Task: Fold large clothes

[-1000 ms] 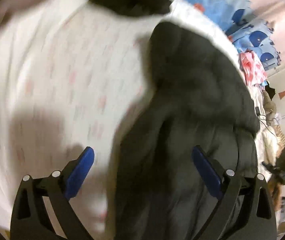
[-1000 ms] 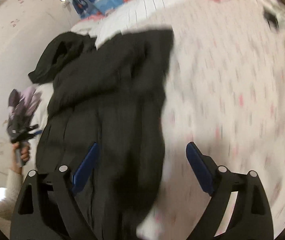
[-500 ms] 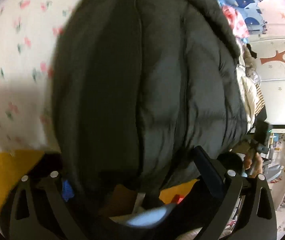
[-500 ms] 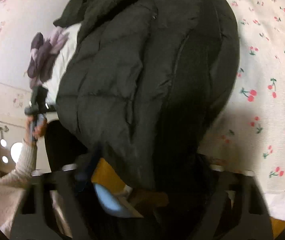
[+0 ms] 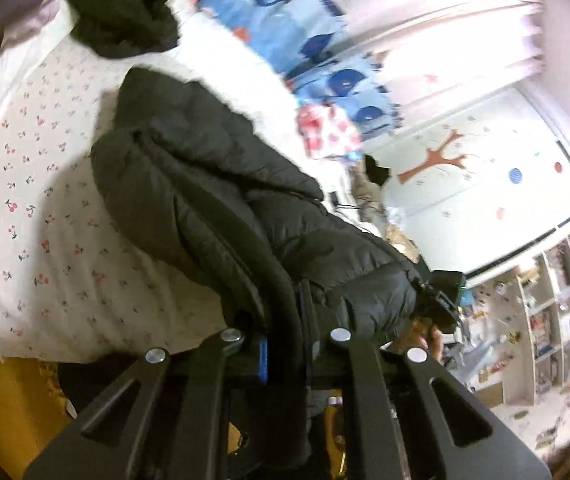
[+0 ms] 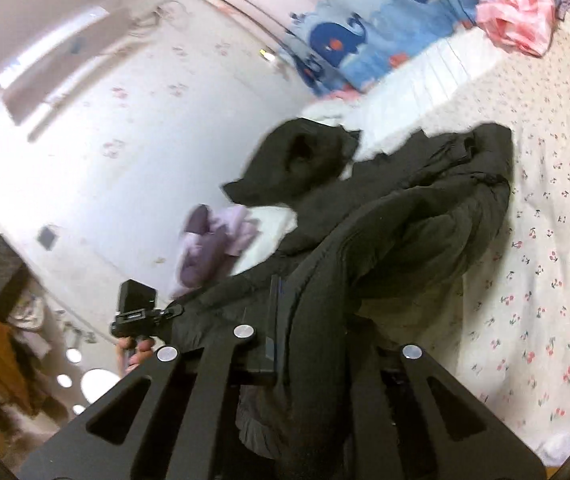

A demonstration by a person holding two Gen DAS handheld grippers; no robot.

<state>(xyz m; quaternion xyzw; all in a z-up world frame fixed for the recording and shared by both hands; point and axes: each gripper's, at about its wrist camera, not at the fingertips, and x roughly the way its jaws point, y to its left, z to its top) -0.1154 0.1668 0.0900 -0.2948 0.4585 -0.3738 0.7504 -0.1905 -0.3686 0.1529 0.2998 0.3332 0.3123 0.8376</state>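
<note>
A black puffer jacket (image 5: 213, 200) lies lengthwise on a white bed sheet with a cherry print (image 5: 25, 208). Its near end is lifted off the bed edge. My left gripper (image 5: 285, 344) is shut on the jacket's hem at one corner. My right gripper (image 6: 309, 336) is shut on the hem (image 6: 325, 280) at the other corner. The jacket's far end with the hood (image 6: 297, 160) rests near the pillows. The other gripper shows in each wrist view, the right one in the left wrist view (image 5: 441, 296) and the left one in the right wrist view (image 6: 137, 312).
A blue whale-print quilt (image 5: 285, 32) and a pink checked cloth (image 5: 325, 132) lie at the head of the bed. A purple garment (image 6: 209, 244) lies at the bed's left side. Shelves (image 5: 545, 320) stand at the right. An orange floor (image 5: 1, 400) shows below the bed edge.
Both grippers were open above the jacket, dropped to its near hem and closed on it. They now hold the hem raised, with the views tilted up toward the room.
</note>
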